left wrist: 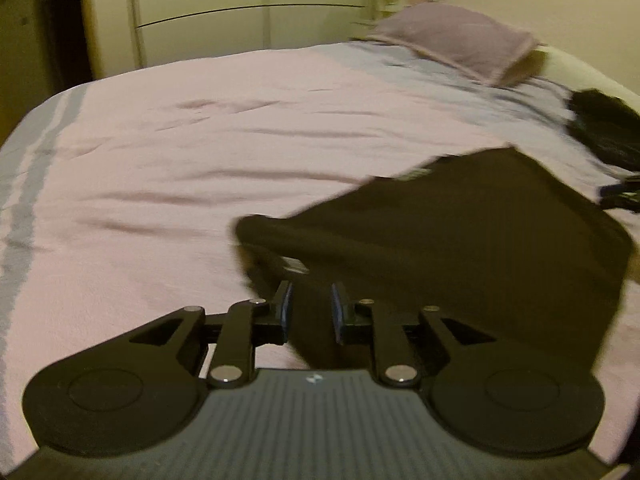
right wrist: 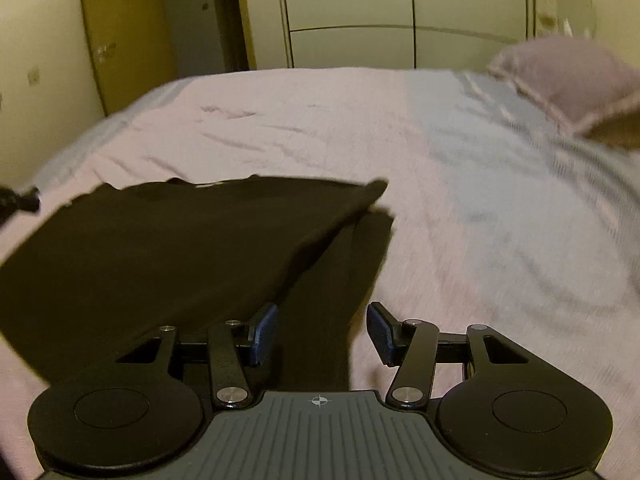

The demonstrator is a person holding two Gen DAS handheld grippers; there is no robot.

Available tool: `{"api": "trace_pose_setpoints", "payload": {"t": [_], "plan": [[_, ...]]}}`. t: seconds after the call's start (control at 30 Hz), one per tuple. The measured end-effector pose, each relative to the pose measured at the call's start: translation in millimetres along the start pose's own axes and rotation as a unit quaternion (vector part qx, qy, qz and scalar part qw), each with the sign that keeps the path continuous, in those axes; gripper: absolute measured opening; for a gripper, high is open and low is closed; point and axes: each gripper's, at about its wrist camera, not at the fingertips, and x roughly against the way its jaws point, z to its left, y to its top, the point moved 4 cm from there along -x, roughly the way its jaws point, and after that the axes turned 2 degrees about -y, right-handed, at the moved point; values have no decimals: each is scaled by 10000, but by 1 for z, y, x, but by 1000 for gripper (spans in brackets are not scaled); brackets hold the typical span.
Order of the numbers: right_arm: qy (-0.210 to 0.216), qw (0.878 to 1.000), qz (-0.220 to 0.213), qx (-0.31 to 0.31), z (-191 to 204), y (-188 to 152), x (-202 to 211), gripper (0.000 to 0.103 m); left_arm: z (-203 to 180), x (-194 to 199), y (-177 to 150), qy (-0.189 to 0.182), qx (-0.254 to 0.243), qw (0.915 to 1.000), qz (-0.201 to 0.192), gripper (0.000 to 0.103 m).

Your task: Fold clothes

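A black garment [left wrist: 460, 240] lies spread on the pink bedspread [left wrist: 200, 160]. My left gripper [left wrist: 311, 304] hangs low over its near left edge. The jaws stand a narrow gap apart, and dark cloth fills the space between the blue pads [left wrist: 286, 312]; I see no clear pinch. In the right wrist view the same garment [right wrist: 160, 248] spreads to the left. A folded strip of it runs down between the fingers of my right gripper [right wrist: 322, 328]. That gripper is open, and bedspread shows between the strip and the right pad [right wrist: 380, 332].
A mauve pillow [left wrist: 460, 40] sits at the head of the bed, with a dark bundle [left wrist: 604, 128] at the right edge. White wardrobe doors [right wrist: 352, 12] stand behind the bed [right wrist: 500, 200]. Part of the other gripper [right wrist: 18, 198] shows at the far left.
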Motion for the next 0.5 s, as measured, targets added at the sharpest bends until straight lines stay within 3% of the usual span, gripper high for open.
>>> {"api": "trace_pose_setpoints", "payload": {"t": [0.2,0.37,0.5], "plan": [[259,9990,-37,-357,-9,-14,-4,53,-24,-24,-28,91,-291,9980,545,19],[363,9962,-276,-740,-27,5,-20,52,-24,-34,-33,120,-189,9978,619,19],[393,9969,-251,-628,-35,19,-42,39,-23,-38,-33,131,-191,9976,652,20]]}}
